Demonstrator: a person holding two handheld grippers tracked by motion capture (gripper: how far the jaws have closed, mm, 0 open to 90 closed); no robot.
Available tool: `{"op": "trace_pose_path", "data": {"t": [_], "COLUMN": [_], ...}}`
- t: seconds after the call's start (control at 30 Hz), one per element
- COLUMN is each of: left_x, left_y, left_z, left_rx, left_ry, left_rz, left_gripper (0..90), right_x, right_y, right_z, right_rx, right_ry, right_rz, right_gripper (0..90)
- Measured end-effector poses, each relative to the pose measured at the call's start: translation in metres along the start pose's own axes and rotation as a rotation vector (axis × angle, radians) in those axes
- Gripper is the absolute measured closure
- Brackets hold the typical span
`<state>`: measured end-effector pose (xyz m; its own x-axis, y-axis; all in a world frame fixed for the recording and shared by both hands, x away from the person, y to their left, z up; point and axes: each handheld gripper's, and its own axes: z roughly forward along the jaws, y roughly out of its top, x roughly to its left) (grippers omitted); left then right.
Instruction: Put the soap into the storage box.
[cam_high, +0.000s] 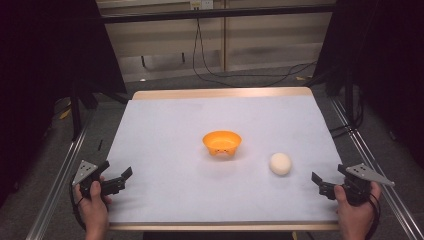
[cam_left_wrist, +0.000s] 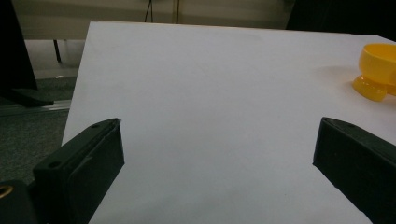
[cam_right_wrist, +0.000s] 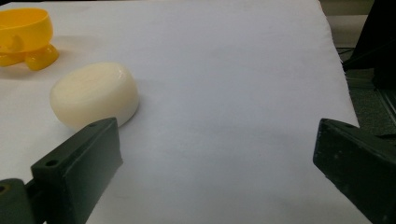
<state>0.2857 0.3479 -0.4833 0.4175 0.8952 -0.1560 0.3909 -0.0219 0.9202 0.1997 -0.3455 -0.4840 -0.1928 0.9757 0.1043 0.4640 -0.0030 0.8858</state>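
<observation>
Nearest the person, two hands held the tongs low over the near edge of the counter (cam_high: 165, 107). The left hand (cam_high: 92, 207) gripped the left tongs (cam_high: 118, 175) at the near left corner, their jaws spread wide apart with nothing between them; in the left gripper view the left tongs (cam_left_wrist: 217, 149) showed bare white counter (cam_left_wrist: 210, 84) in the gap. The right hand (cam_high: 356, 210) held the right tongs (cam_high: 327, 175) at the near right corner, jaws likewise released and empty. A grey plate sat on top of each.

A little farther in, right of centre, lay a white, rounded puck (cam_high: 280, 163), flat on the counter. It was near the right tongs but apart from them. In the right gripper view the puck (cam_right_wrist: 95, 94) lay just beyond the left-hand jaw, outside the gap of the right tongs (cam_right_wrist: 217, 149), with white counter (cam_right_wrist: 233, 70) ahead.

Farther still, about mid-counter, stood an orange bowl (cam_high: 222, 142), upright on small feet, apart from the puck and to its left. The bowl (cam_left_wrist: 378, 70) showed at the right edge of the left gripper view, and the bowl (cam_right_wrist: 25, 35) sat beyond the puck in the right gripper view.

Past the far edge of the counter, black cables (cam_high: 240, 75) lay on the floor before a pale wall.
</observation>
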Motion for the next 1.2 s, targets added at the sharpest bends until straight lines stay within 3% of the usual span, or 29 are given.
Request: {"op": "trace_pose_path", "data": {"t": [0.03,0.3,0.67,0.87,0.9,0.93,1.03,1.2], "left_x": [0.001,0.0,-0.001,-0.001,-0.001,-0.001,-0.001,-0.001], "left_y": [0.0,0.0,0.001,0.001,0.001,0.001,0.001,0.001], "left_z": [0.0,0.0,0.002,0.002,0.002,0.002,0.002,0.003], "left_rx": [0.0,0.0,0.025,0.026,0.026,0.025,0.026,0.028], "left_ry": [0.003,0.0,0.002,0.0,0.0,-0.001,-0.001,-0.003], "left_rz": [0.013,0.006,0.02,0.021,0.021,0.015,0.014,0.018], "left_gripper": [1.8,1.9,1.9,2.0,2.0,2.0,2.0,2.0], "right_x": [0.0,0.0,0.01,0.023,0.023,0.027,0.032,0.04], "right_y": [0.0,0.002,0.011,0.024,0.024,0.028,0.032,0.037], "right_z": [0.0,0.002,0.013,0.028,0.028,0.034,0.039,0.049], "right_rx": [0.001,0.027,0.17,0.305,0.305,0.342,0.388,0.428], "right_ry": [0.002,0.014,0.063,0.074,0.074,0.085,0.097,0.106], "right_rz": [0.004,-0.004,-0.061,-0.086,-0.086,-0.106,-0.126,-0.132], "right_gripper": [0.1,0.1,0.2,0.8,0.8,0.7,0.0,0.0]}}
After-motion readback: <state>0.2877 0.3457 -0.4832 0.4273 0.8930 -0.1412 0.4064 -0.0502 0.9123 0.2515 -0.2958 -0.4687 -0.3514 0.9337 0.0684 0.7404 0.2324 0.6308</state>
